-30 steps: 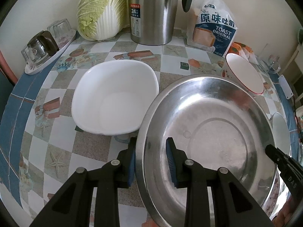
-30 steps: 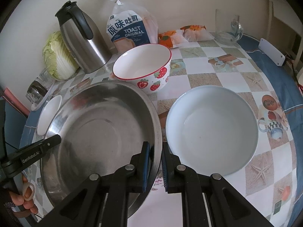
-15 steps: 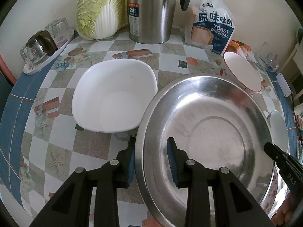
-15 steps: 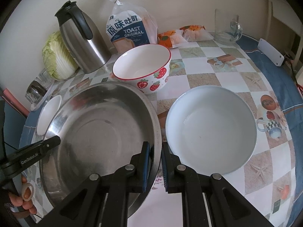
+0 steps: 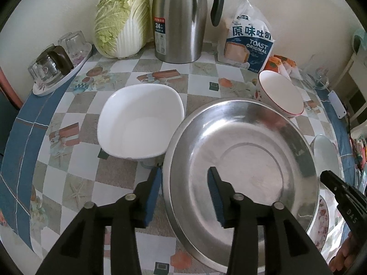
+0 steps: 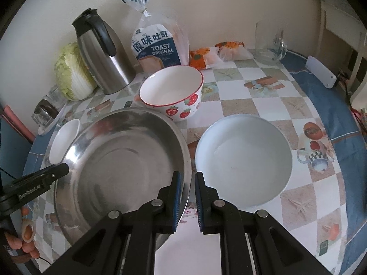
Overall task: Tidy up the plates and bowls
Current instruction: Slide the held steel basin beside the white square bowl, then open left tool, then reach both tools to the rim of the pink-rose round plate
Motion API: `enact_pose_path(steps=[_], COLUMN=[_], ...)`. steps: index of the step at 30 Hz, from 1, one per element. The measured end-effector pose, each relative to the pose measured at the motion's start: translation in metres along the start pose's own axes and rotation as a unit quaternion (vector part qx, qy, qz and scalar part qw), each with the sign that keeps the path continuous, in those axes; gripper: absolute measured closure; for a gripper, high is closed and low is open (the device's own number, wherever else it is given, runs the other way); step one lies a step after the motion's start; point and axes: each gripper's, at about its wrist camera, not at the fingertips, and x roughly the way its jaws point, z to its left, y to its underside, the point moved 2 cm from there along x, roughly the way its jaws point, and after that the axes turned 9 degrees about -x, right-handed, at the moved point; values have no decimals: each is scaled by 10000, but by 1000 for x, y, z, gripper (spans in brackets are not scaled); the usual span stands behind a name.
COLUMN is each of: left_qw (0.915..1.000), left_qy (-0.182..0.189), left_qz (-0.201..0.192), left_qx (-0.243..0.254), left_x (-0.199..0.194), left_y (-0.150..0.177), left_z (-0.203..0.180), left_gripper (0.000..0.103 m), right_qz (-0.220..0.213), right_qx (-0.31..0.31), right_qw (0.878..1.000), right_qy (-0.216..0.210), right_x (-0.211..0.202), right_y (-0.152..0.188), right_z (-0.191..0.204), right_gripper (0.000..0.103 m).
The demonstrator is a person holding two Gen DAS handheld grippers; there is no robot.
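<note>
A wide steel basin (image 5: 247, 160) sits in the middle of the checked table. My left gripper (image 5: 184, 194) straddles its near left rim. Its jaws are opening, and the blue pads (image 5: 152, 194) stand clear of the rim. My right gripper (image 6: 188, 202) is shut on the steel basin (image 6: 119, 160) at its near right rim. A white square bowl (image 5: 140, 123) stands to the left of the basin. Behind it is a strawberry-pattern bowl (image 6: 172, 89). A pale round bowl (image 6: 243, 160) lies to the right.
A steel thermos jug (image 5: 181, 20), a cabbage (image 5: 121, 20) and a toast bag (image 5: 247, 43) line the back wall. A tray of upturned glasses (image 5: 57, 66) sits at the back left. A glass jug (image 6: 268, 43) and a white device (image 6: 321, 71) stand at the back right.
My left gripper's jaws have spread apart and let go of the basin's rim, and that hand has risen slightly. The right gripper keeps its hold and has not moved.
</note>
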Motion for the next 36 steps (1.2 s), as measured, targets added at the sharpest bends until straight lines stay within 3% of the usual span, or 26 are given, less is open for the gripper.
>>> enact_pose_path(steps=[2, 4, 5, 8, 13, 27, 36], left_qw=[10000, 9999, 9999, 9998, 9997, 9991, 9978], left_qy=[-62, -108, -121, -177, -202, -114, 152], left_qz=[4, 10, 16, -42, -98, -194, -167], left_qx=[42, 67, 62, 21, -52, -357, -621], left_x=[-1, -3, -3, -7, -13, -32, -42], left_y=[3, 5, 7, 11, 22, 57, 78], left_z=[-2, -3, -4, -3, -2, 3, 10], left_gripper=[34, 34, 33, 14, 10, 10, 10], right_qz=[-23, -41, -54, -85, -114, -125, -151], right_qx=[-48, -81, -110, -235, -297, 9, 295], right_qw=[10000, 10000, 9999, 9997, 9995, 9999, 9993], right_qy=[15, 23, 33, 75, 50, 74, 154], right_x=[-4, -7, -9, -14, -20, -41, -55], right_y=[0, 2, 4, 8, 18, 53, 75], right_z=[2, 4, 6, 11, 17, 6, -12], right_gripper=[83, 52, 48, 41, 25, 2, 0])
